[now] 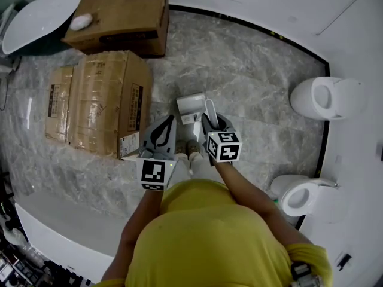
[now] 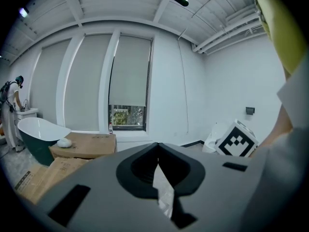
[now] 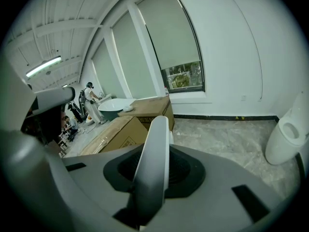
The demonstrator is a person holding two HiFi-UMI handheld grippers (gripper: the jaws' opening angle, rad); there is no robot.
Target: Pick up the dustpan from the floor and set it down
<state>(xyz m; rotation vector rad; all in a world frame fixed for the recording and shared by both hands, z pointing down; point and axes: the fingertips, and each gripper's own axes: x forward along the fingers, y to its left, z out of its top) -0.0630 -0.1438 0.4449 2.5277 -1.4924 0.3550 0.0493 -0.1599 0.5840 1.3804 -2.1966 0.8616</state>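
Right gripper point(image 1: 212, 123): fingers clenched on the dustpan point(image 1: 190, 106) handle at centre frame. The handle's long axis runs out past my fingertips, with the pan up-left beyond them. Left gripper point(image 1: 167, 123): fingers closed, empty, just beside.

- Floor point(image 1: 251, 82): grey veined marble, edged by a black strip along the white wall.
- Large cardboard box point(image 1: 111, 100): flat on the floor, just left of the left gripper point(image 1: 163, 130).
- Second cardboard box point(image 1: 119, 20): ahead and left of that gripper, beyond the first.
- Bathtub point(image 1: 42, 17): farther left again.
- Toilet point(image 1: 326, 97): well right of the right gripper point(image 1: 210, 124).
- Second toilet point(image 1: 299, 196): right of and behind it, near the wall.
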